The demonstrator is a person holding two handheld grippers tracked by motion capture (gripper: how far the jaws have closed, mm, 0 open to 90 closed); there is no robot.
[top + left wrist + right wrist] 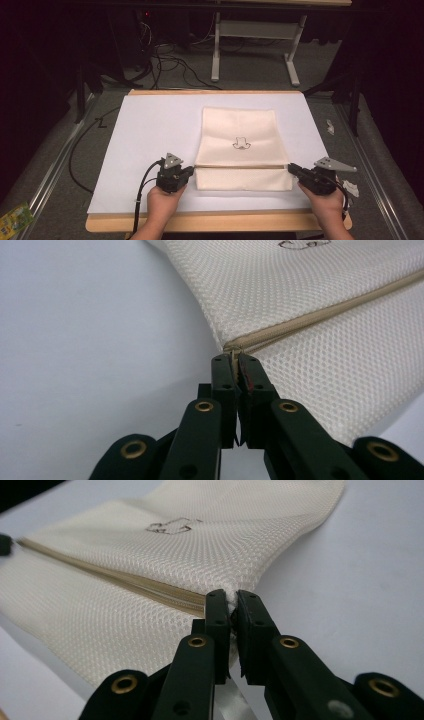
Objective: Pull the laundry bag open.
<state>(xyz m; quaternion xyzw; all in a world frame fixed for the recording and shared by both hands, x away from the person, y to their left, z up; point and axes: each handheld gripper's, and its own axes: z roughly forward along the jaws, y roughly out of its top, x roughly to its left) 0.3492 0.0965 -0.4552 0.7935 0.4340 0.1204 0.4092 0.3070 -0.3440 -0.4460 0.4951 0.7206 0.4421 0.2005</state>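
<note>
Mesh fabric: cream mesh pouch (239, 147) lies flat on the white sheet (145, 145), right of the middle and reaching close to the near edge of the counter (210, 222).
Zipper: a tan zipper (320, 315) crosses the pouch from side to side, nearer its front edge; the strip of mesh below it is narrower than the panel above.
Mark: a small dark outline drawing (240, 144) sits in the middle of the larger panel.
Your left gripper (234, 360): the jaws are pressed together on the left end of the zipper, at the pouch's left edge, with a bit of the tan tape caught between the tips.
Your right gripper (232, 600): the jaws pinch the pouch's right edge where the zipper ends, mesh bunched between the tips.
Your hands: the left hand (165, 200) and right hand (325, 205) come in over the near edge, one at each side of the pouch.
Beyond the counter: grey floor, dark cables (170, 65) and a white frame (255, 42) past the far edge.
</note>
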